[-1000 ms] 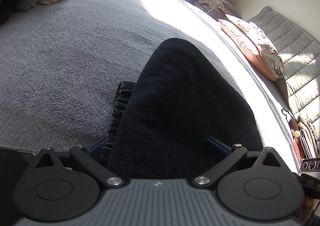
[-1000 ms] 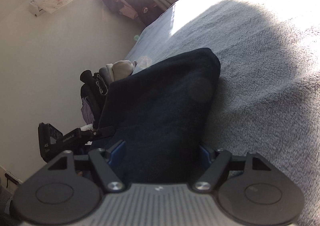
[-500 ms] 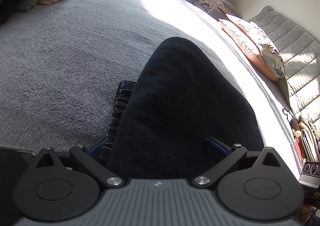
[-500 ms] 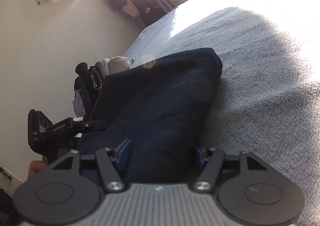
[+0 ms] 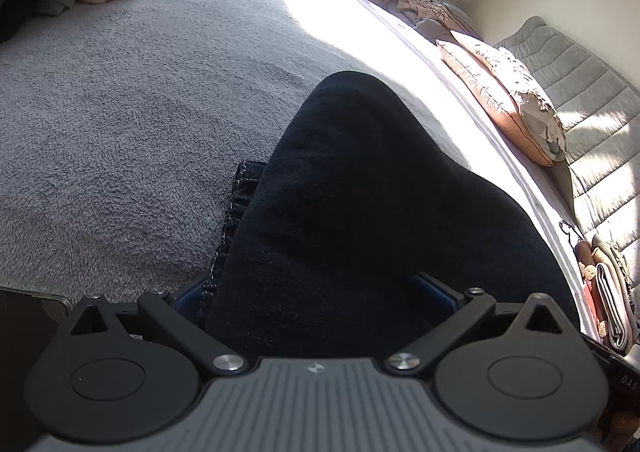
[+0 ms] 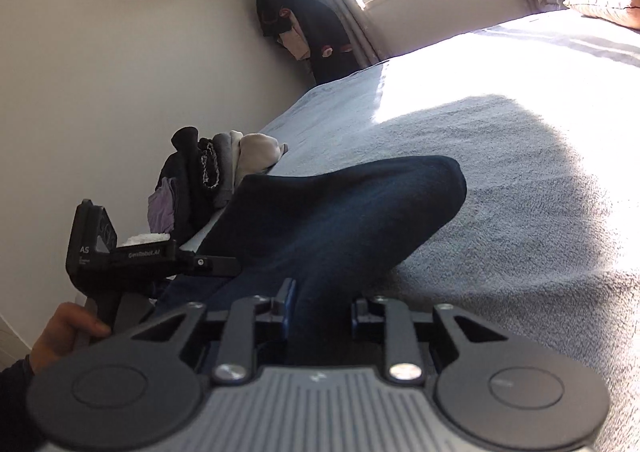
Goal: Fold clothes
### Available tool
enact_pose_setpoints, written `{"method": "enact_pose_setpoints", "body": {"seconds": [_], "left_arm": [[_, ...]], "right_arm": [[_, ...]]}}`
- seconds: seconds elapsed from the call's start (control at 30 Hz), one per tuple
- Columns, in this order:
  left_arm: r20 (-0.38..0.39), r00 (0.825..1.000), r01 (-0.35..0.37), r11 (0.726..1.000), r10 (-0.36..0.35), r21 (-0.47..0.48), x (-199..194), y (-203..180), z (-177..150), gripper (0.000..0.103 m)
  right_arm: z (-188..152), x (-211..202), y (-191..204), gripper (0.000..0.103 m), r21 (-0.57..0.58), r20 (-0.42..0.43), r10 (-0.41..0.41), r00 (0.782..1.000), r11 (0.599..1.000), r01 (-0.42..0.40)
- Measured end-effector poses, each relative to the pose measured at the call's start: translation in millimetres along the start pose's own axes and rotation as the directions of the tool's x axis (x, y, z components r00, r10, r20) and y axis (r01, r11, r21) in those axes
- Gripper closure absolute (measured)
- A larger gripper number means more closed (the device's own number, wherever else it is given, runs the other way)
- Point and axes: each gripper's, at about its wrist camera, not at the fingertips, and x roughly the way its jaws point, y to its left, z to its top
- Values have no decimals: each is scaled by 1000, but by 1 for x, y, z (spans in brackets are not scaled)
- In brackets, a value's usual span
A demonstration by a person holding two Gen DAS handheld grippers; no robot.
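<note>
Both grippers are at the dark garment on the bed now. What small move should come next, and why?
Probably close the left gripper on the dark garment. The right gripper has just been closing and now pinches the cloth, while the left jaws stand wide with the cloth between them. With both ends held, the garment can be lifted off the grey blanket to fold.

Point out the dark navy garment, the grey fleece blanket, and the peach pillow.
dark navy garment [image 5: 360, 180]: left wrist view, middle of the folded bulk.
grey fleece blanket [image 5: 120, 100]: left wrist view, bare shaded patch.
peach pillow [image 5: 484, 92]: left wrist view, its sunlit face.
</note>
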Motion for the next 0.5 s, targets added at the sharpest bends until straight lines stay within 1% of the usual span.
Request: {"method": "enact_pose_setpoints", "body": {"seconds": [0.07, 0.1, 0.17, 0.23, 0.27, 0.33, 0.37, 0.4, 0.43, 0.5], "left_arm": [[-11, 999, 31, 999, -31, -30, -1, 2, 0, 0], [-23, 998, 56, 997, -58, -57, -1, 2, -2, 0], [-46, 993, 102, 992, -106, -80, 1, -5, -6, 0], [-74, 984, 155, 985, -161, -80, 5, -16, -12, 0], [-84, 981, 171, 983, -177, -74, 8, -23, -15, 0], [-91, 983, 160, 987, -162, -31, 13, -35, -17, 0], [-92, 984, 150, 989, -150, -12, 16, -40, -18, 0], [-94, 984, 152, 988, -152, -16, 18, -42, -16, 0], [-96, 982, 162, 986, -165, -35, 20, -42, -15, 0], [-102, 977, 182, 980, -189, -77, 25, -39, -12, 0]], "right_arm": [[6, -6, 8, 79, -30, 19, 14, 1000, 999, -14], [9, -10, 8, 80, -31, 23, 21, 1000, 999, -20], [19, -20, 1, 81, -15, 33, 30, 999, 999, -29], [29, -30, -13, 82, 29, 45, 17, 999, 999, -19], [35, -37, -22, 82, 56, 55, 3, 998, 998, -6], [45, -48, -38, 82, 81, 54, -38, 998, 996, 34], [49, -51, -48, 82, 89, 34, -66, 997, 994, 63], [50, -50, -59, 82, 114, 4, -80, 997, 990, 79], [51, -49, -71, 80, 141, -28, -92, 995, 985, 95], [43, -39, -96, 77, 235, -94, -85, 992, 966, 105]]}}
